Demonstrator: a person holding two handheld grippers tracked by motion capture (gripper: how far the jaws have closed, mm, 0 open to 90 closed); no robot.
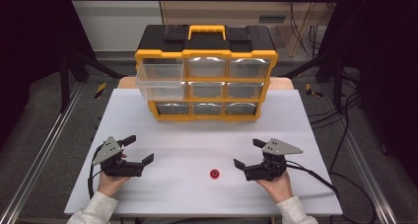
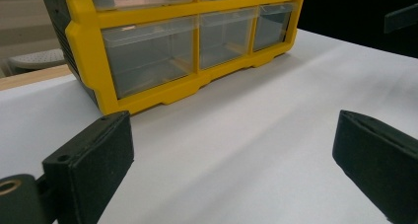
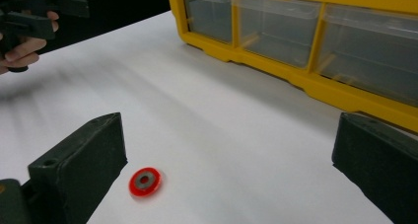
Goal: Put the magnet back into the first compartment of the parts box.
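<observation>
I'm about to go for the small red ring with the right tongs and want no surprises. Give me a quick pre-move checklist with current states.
1. Right tongs open: ok, jaws stand wide apart.
2. Right tongs empty: ok, nothing between the jaws.
3. Red ring reachable: ok, it lies flat on the white table, close by the right tongs' left jaw.
4. Path to the ring free: ok, only bare table between them.
5. Left tongs out of the way: ok, open and empty, well off to the left.
6. Drawer ready in the yellow organizer: ok, two left-column drawers are pulled out.
</observation>
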